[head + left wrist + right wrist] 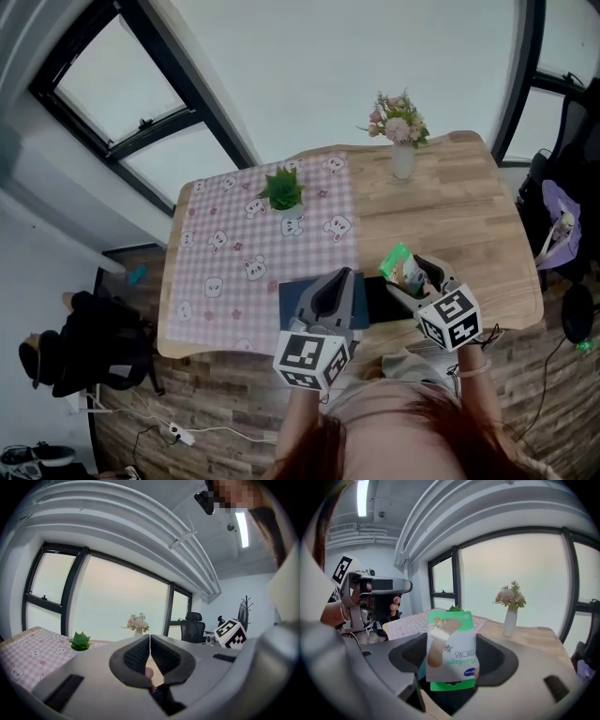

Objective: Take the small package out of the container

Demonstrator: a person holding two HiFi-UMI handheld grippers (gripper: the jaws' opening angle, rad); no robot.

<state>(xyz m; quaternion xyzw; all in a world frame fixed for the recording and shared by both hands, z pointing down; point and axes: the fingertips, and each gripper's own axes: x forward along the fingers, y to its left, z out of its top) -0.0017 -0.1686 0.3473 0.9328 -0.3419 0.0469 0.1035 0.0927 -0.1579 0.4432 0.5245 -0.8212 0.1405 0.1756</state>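
Note:
A small green and white bandage package stands upright between the jaws of my right gripper, which is shut on it. In the head view the package is lifted above the table's front edge, right of a dark blue container, with the right gripper under it. My left gripper hovers over the container. Its jaws meet at the tips in the left gripper view, with nothing between them. The container's inside is hidden by the grippers.
A pink checked cloth covers the left half of the wooden table. A small green potted plant stands on the cloth and a vase of flowers at the far edge. Bags lie on the floor at left and right.

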